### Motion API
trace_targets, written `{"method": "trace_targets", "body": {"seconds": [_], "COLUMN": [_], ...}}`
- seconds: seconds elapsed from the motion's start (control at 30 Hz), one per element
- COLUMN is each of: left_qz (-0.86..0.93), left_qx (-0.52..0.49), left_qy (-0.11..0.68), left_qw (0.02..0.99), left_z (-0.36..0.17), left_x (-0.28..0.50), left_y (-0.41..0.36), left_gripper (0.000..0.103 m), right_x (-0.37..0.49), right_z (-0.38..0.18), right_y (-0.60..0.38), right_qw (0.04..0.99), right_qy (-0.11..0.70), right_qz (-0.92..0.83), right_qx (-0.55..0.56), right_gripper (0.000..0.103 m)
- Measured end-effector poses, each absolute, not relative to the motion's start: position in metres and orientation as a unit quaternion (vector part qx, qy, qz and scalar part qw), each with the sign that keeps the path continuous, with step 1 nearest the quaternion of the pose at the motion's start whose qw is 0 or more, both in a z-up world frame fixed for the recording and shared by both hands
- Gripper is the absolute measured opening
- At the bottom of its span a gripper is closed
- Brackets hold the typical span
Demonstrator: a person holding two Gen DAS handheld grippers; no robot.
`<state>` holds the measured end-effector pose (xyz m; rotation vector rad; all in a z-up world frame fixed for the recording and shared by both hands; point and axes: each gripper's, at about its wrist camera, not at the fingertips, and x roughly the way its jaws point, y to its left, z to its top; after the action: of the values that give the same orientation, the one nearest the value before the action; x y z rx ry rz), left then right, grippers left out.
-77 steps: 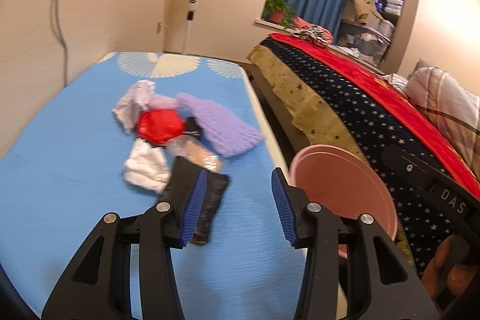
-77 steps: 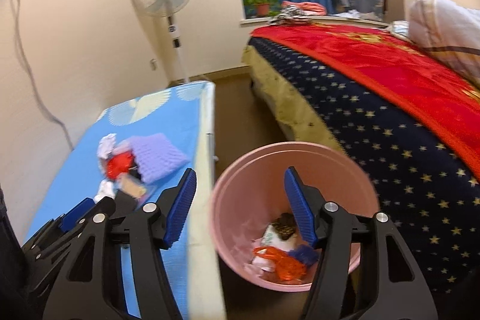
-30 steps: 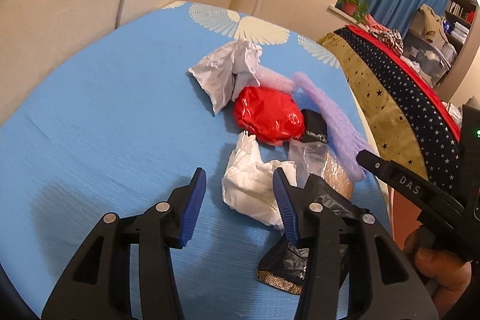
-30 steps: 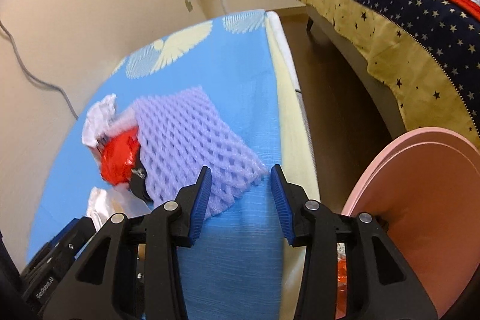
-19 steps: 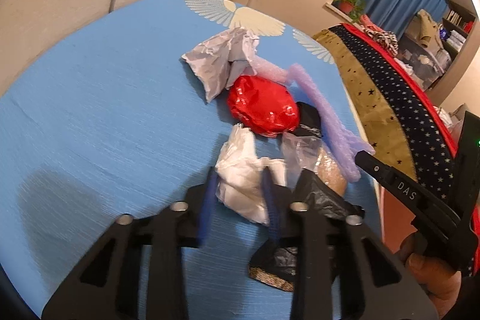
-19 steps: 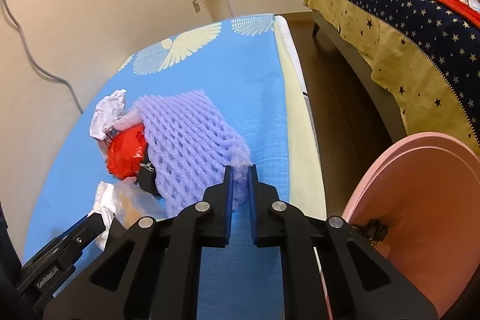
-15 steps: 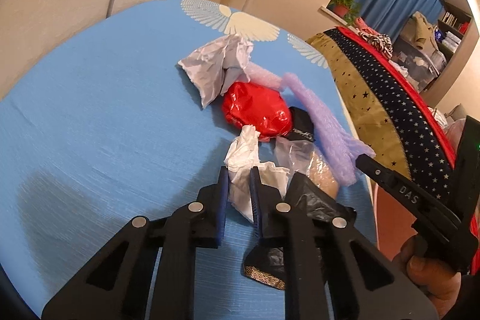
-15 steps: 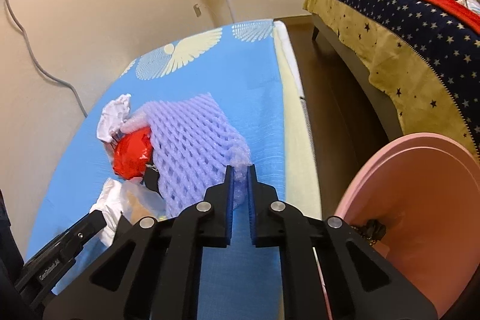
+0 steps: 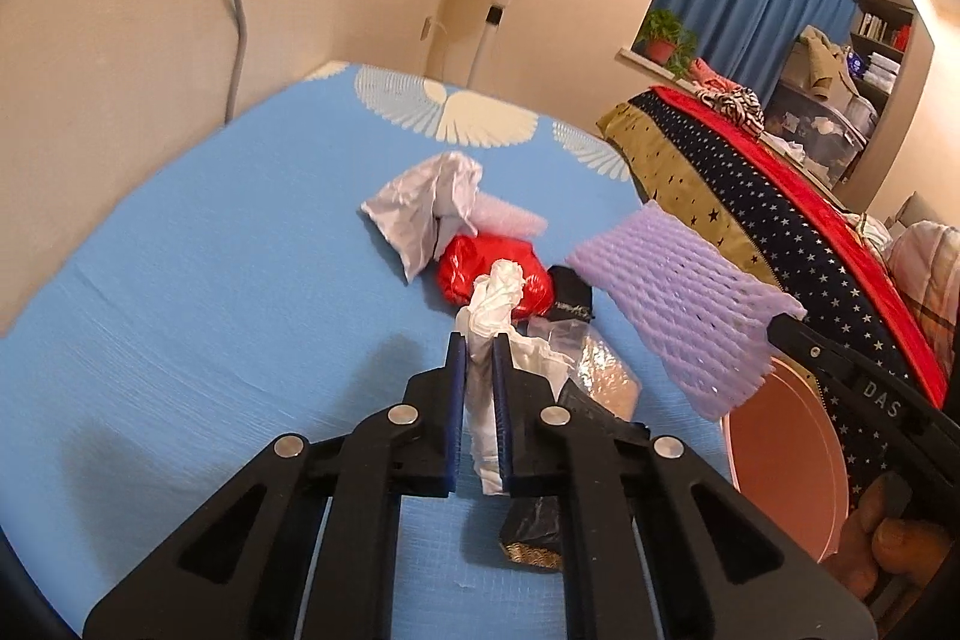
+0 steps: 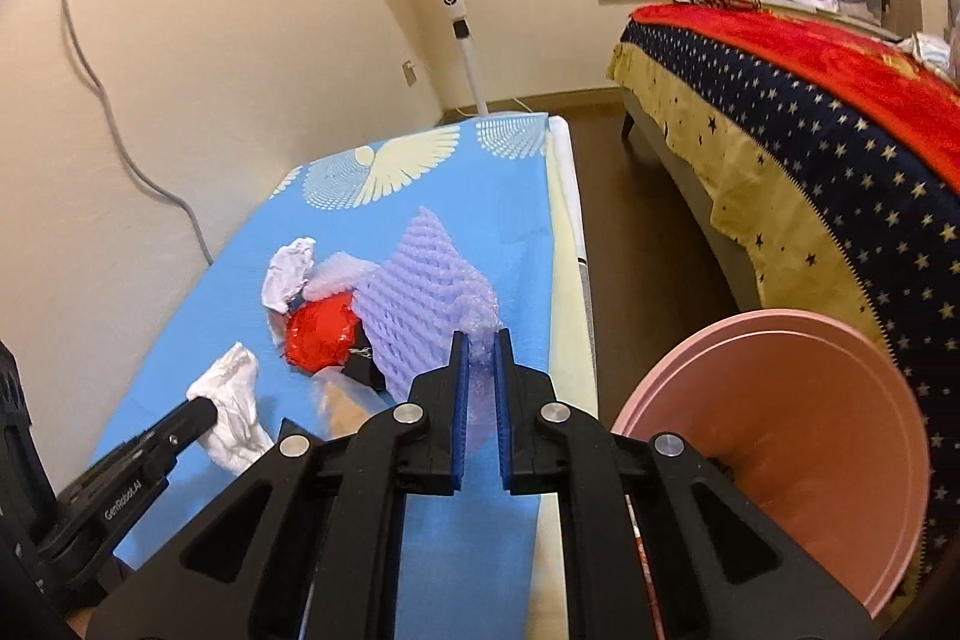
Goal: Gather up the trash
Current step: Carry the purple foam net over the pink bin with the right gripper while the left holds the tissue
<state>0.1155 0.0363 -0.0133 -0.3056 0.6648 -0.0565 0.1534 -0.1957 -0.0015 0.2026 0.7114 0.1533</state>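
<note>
Both tongs are clenched on trash. The left tongs (image 9: 478, 388) pinch a crumpled white tissue (image 9: 493, 304), which stands up between the blue pads while its lower end hangs near the blue bench (image 9: 180, 280). The right tongs (image 10: 478, 388) grip a corner of the purple foam net (image 10: 420, 280); in the left view the net (image 9: 678, 304) hangs in the air clear of the pile, just above the rim of the pink bin (image 10: 780, 436), which stands on the floor between the bench and the bed (image 10: 840, 112).

The step in hand looks like carrying both pieces to the bin. To do it well, keep each grip firm until the piece is over the bin's mouth; the net is light and springy and held only by a corner, so it may snag on the rim or flop outside unless it is lowered well in before letting go; the tissue is soft and could slip from the pads if swung fast. Bring the right piece in first, since it is nearest, then the left, so the two tools do not collide.

Still on the bench: a red wrapper (image 9: 492, 265), a crumpled paper (image 9: 414, 208), a clear bag (image 9: 591, 370) and a black packet (image 9: 534, 532).
</note>
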Motion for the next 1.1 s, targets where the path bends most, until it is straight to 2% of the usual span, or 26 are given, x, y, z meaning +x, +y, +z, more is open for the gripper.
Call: {"method": "trace_targets", "body": {"seconds": [0.53, 1.1], "left_qz": [-0.025, -0.050], "left_qx": [-0.115, -0.100], "left_qy": [0.279, 0.269], "left_qw": [0.953, 0.957], "left_z": [0.025, 0.036], "left_x": [0.071, 0.052], "left_y": [0.023, 0.009], "left_gripper": [0.008, 0.008], "right_x": [0.084, 0.046], "right_z": [0.043, 0.061], "right_y": [-0.212, -0.227], "right_qw": [0.947, 0.954], "right_qy": [0.305, 0.288], "right_qz": [0.061, 0.027], "right_qx": [0.081, 0.073], "right_gripper": [0.008, 0.008]}}
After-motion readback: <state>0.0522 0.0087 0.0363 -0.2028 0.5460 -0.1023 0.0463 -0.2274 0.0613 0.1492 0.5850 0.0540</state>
